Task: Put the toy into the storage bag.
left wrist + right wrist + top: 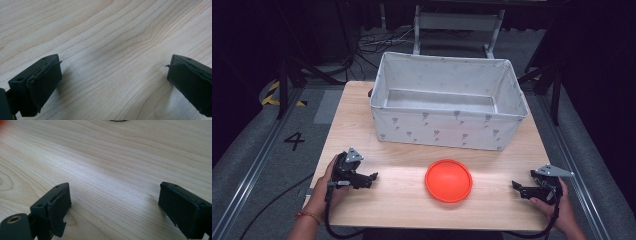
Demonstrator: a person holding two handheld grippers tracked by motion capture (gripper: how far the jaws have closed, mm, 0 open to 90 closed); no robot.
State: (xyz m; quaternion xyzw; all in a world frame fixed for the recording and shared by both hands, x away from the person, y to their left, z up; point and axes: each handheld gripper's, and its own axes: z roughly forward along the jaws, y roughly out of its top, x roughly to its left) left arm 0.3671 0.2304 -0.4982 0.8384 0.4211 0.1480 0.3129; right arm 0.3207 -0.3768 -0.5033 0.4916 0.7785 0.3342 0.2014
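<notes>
Spanning the middle of the high view, the wooden desk (362,110) carries everything in play. Largest on it is the white fabric bin (447,102), a soft-sided box printed with small grey shapes, which sits toward twelve o'clock and stands with its top uncovered. Next in size is the orange disc (448,180), lying flat on the wood at about six o'clock from the bin, well apart from its front wall and roughly midway between the two tools. At nine o'clock from the disc the person's left hand (324,187) holds the left gripper (373,176) low over the desk, pointing toward the disc; its own camera shows the jaws spread wide with only bare wood grain between them. At three o'clock from the disc the right hand (562,205) holds the right gripper (515,186), also aimed inward, and its jaws likewise stand wide apart with nothing between them. Neither gripper touches the disc.
</notes>
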